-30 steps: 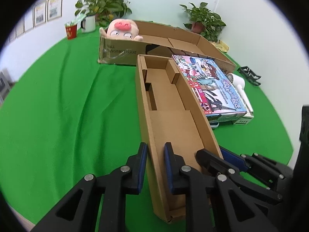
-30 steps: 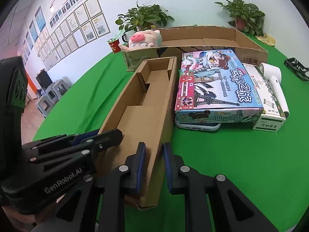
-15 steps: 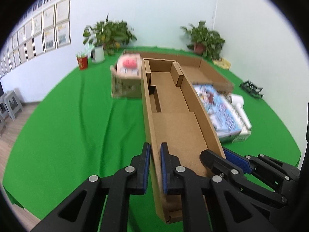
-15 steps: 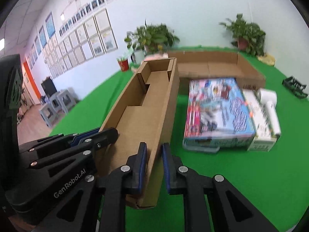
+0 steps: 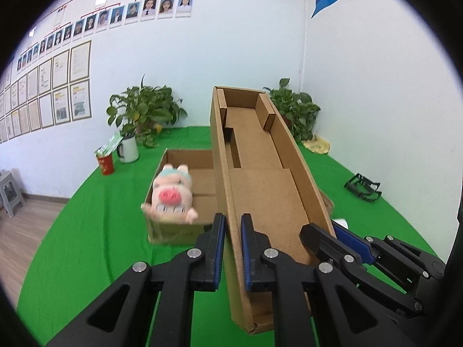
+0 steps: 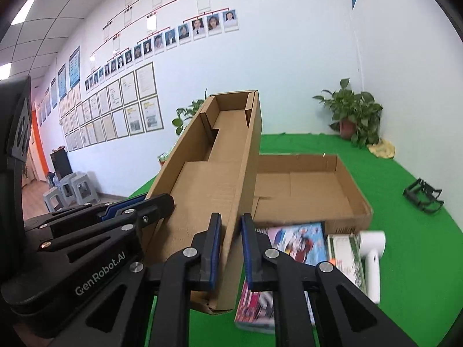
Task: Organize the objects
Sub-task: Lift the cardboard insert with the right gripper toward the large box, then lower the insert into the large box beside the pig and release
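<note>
A long, narrow open cardboard box (image 5: 260, 173) (image 6: 220, 167) hangs lifted above the green table, its far end raised toward the wall. My left gripper (image 5: 231, 245) is shut on its left side wall near the near end. My right gripper (image 6: 230, 248) is shut on the right side wall; it also shows at the right of the left wrist view (image 5: 327, 237). Below lie a wide flat cardboard tray (image 6: 318, 185) with a pink pig plush (image 5: 170, 196) at its left corner, a colourful game box (image 6: 289, 243) and a white hair dryer (image 6: 371, 257).
Potted plants (image 5: 144, 112) (image 6: 353, 112) stand at the table's back edge, with a white mug (image 5: 128, 149) and a red cup (image 5: 105, 164). A black folding stand (image 6: 422, 195) sits on the green cloth at the right. Grey stools (image 6: 69, 190) stand by the wall.
Both grippers rose together with the long box, lifting it off the table and tipping its far end up. The game box and tray now sit lower in the views.
</note>
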